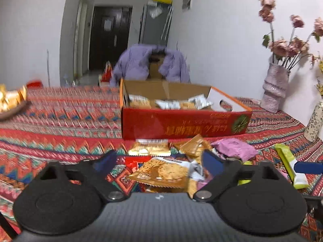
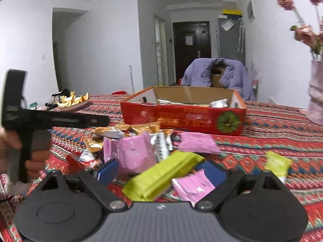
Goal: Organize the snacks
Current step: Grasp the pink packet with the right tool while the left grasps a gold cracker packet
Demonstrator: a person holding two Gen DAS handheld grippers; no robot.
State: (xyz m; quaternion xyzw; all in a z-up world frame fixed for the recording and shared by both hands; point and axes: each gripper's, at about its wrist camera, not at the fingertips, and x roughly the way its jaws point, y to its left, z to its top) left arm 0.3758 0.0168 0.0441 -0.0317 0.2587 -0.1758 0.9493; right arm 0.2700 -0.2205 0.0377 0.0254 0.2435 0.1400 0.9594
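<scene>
Snack packets lie heaped on the bench near the red carton (image 1: 181,123), some already inside it. My left tongs (image 1: 159,159) gape over a golden cracker packet (image 1: 161,173); right tongs (image 2: 161,171) gape over a green bar (image 2: 159,177). Pick-up step, I judge: next, close squarely on each. Only the right view shows my hand (image 2: 12,151).

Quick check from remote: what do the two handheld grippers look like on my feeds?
Both match: the left gripper and right gripper each have a grey ribbed body, two round black discs, black linkage arms with silver pivot bolts, and blue pads on the fingers. Seen from the right wrist, the left gripper has a black T-shaped frame with small white lettering, on a grey handle.
</scene>
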